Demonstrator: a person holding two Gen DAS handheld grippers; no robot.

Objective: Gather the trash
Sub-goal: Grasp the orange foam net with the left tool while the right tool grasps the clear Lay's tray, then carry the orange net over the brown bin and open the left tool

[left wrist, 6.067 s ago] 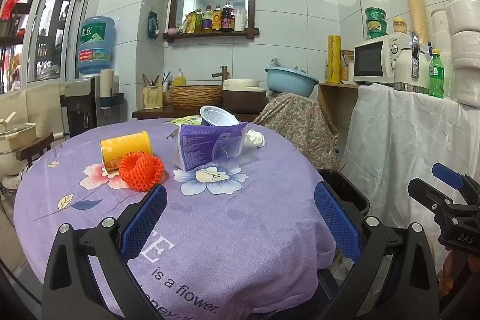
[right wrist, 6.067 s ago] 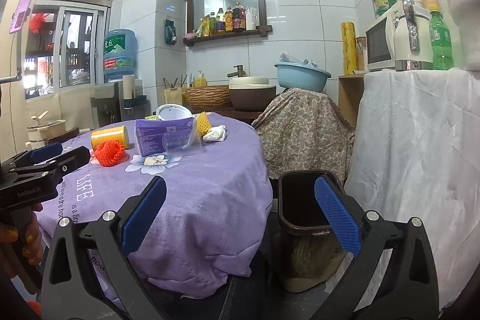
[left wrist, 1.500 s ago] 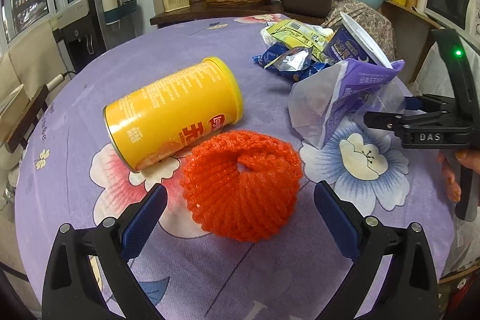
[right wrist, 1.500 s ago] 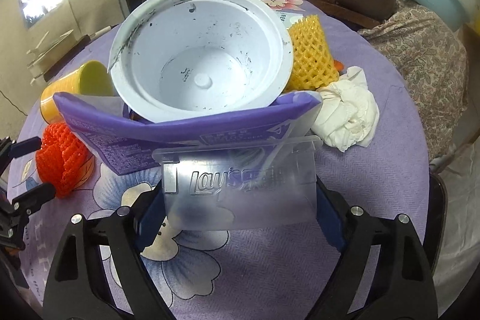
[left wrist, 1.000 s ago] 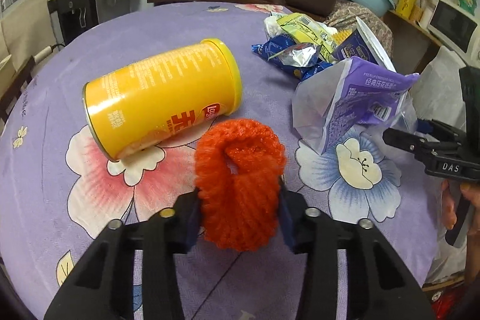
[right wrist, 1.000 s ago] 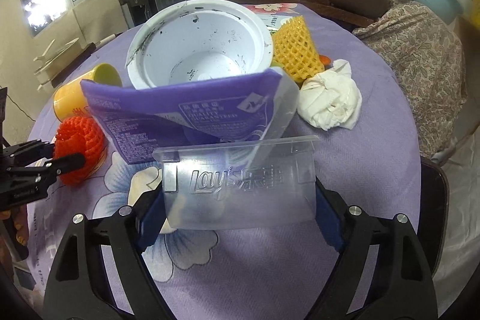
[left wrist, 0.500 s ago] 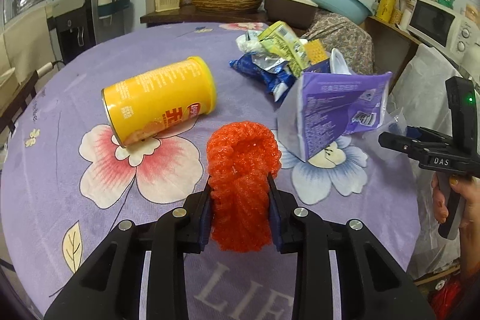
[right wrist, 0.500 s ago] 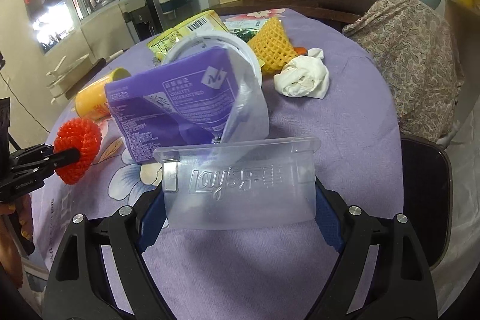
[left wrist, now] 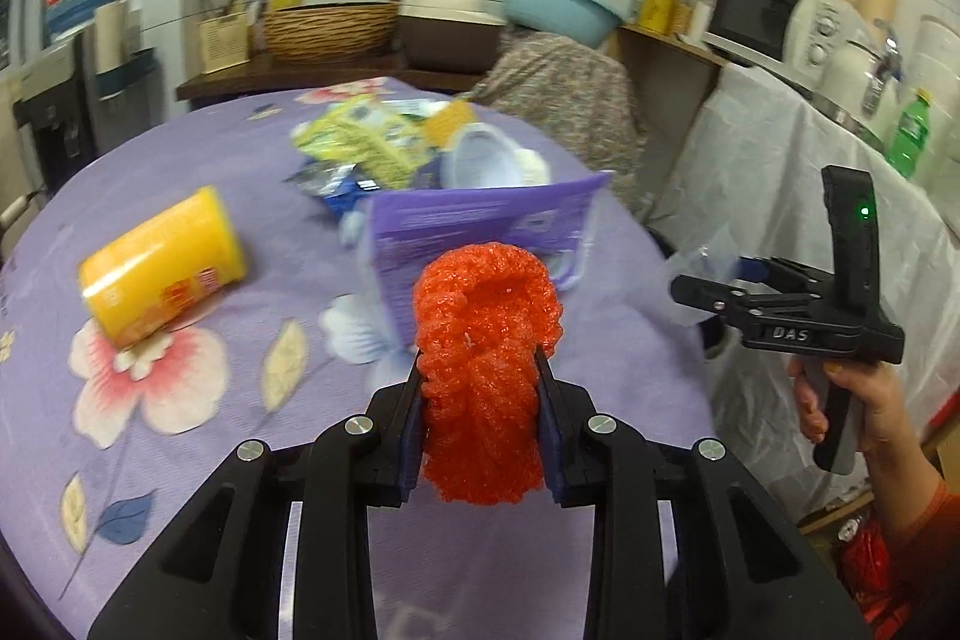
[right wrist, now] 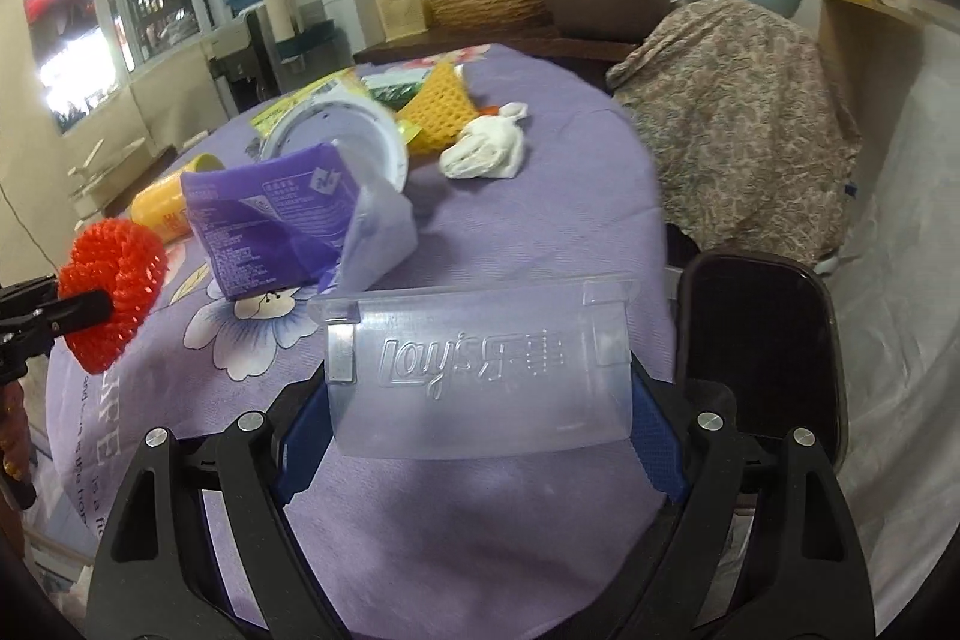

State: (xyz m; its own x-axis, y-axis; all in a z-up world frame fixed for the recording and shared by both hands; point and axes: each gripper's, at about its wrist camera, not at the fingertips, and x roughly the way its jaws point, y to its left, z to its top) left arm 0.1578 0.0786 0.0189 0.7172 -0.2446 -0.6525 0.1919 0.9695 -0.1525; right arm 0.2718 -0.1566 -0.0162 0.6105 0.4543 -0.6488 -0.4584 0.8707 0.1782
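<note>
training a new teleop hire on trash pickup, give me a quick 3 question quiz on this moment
1. True or false: the left gripper is shut on the orange foam net.
2. What is the right gripper holding? A) the clear plastic tray B) the yellow chip can C) the white crumpled tissue
3. Fill in: the dark trash bin stands on the ____ beside the table, not on it.

Key
1. True; its pads squeeze the net from both sides.
2. A; the can and tissue lie on the purple cloth.
3. floor
</note>
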